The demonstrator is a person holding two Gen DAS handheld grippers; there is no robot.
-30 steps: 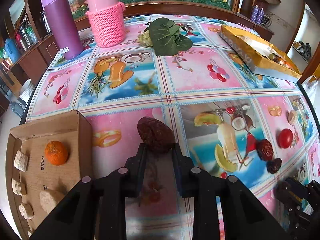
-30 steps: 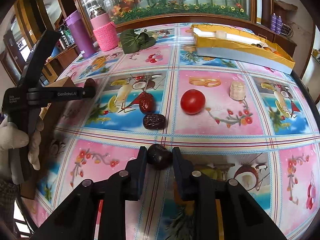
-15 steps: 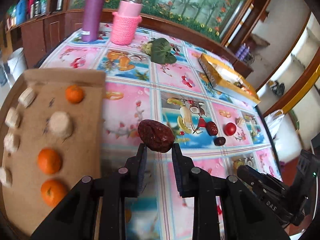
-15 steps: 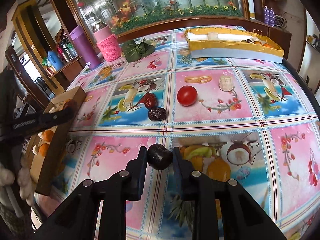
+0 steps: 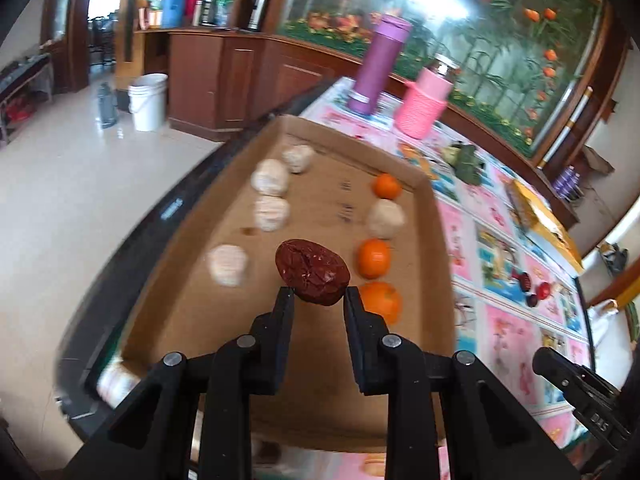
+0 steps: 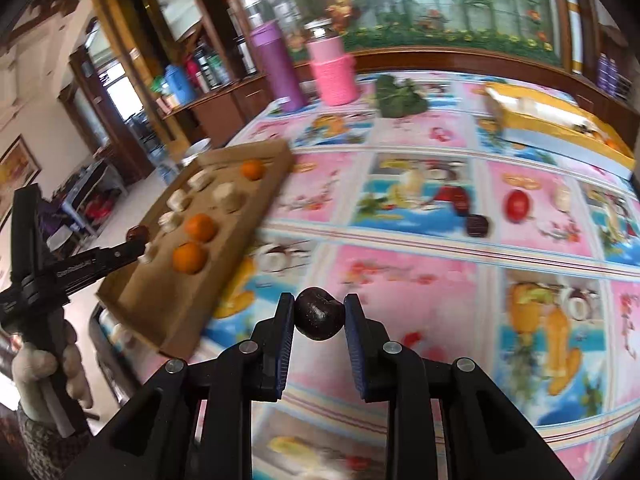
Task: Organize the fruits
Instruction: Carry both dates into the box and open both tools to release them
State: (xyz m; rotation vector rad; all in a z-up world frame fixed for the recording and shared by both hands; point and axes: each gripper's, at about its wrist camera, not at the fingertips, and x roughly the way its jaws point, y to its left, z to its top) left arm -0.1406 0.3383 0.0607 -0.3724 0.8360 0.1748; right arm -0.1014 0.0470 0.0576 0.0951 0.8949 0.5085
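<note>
My left gripper is shut on a wrinkled red date and holds it above the cardboard tray. The tray holds three oranges in a row and several pale banana pieces. My right gripper is shut on a dark round fruit above the table, right of the tray. The left gripper also shows in the right wrist view, with the date over the tray's left side.
On the fruit-print tablecloth lie a red tomato, two dark dates and a banana piece. A purple flask, a pink-sleeved jar, green leaves and a yellow box stand at the back.
My left gripper has carried the date leftward, from over the tablecloth to over the cardboard tray. My right gripper has swung left toward the tray, still holding the dark fruit.
</note>
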